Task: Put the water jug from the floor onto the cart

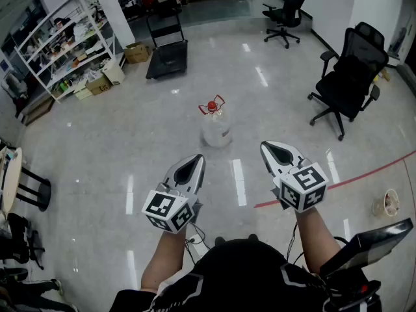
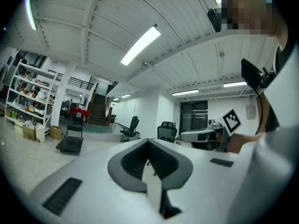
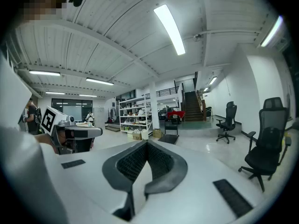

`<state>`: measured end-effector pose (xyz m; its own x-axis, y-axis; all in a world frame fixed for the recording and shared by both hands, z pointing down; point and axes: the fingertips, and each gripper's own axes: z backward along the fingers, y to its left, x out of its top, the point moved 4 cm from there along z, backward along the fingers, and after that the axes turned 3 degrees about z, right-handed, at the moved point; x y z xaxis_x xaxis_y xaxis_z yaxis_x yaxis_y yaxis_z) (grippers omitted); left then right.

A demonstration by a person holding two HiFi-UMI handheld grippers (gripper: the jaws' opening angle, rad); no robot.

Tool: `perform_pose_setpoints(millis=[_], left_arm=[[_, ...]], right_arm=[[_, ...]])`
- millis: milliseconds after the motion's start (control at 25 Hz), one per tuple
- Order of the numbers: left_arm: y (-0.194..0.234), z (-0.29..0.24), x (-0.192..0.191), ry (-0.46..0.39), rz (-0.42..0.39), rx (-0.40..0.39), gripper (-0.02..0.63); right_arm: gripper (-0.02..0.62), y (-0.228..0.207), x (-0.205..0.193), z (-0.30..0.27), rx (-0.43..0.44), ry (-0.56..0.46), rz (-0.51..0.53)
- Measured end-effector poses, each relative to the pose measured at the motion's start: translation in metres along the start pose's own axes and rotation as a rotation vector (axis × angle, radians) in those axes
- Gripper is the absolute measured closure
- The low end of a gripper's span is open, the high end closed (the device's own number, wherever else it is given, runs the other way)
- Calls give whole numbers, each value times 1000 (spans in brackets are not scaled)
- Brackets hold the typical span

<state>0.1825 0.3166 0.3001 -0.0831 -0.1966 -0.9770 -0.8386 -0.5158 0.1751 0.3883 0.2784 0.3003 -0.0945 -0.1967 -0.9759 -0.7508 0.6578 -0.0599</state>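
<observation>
Floor (image 1: 117, 142): glossy grey tile, with a red tape line (image 1: 364, 174) at your 3 o'clock.
Water jug (image 1: 216, 127): upright on the floor at your 12 o'clock, clear body and red cap, well ahead of both your grippers.
Cart (image 1: 168, 54): black platform cart at 11 o'clock, beyond the jug and well apart from it.
Left gripper (image 1: 195, 161): jaws pressed together, empty, at the jug's 7 o'clock.
Right gripper (image 1: 268, 148): jaws pressed together, empty, at the jug's 5 o'clock.
Office chair (image 1: 348, 70): black, at your 2 o'clock.
Shelving (image 1: 65, 44): at your 10 o'clock.
</observation>
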Motion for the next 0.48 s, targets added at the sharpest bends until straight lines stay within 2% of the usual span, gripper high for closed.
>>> perform_pose_setpoints(millis=[480], left_arm=[[0, 2, -9, 12, 1, -16, 614]], right_arm=[[600, 1, -6, -2, -10, 8, -2]])
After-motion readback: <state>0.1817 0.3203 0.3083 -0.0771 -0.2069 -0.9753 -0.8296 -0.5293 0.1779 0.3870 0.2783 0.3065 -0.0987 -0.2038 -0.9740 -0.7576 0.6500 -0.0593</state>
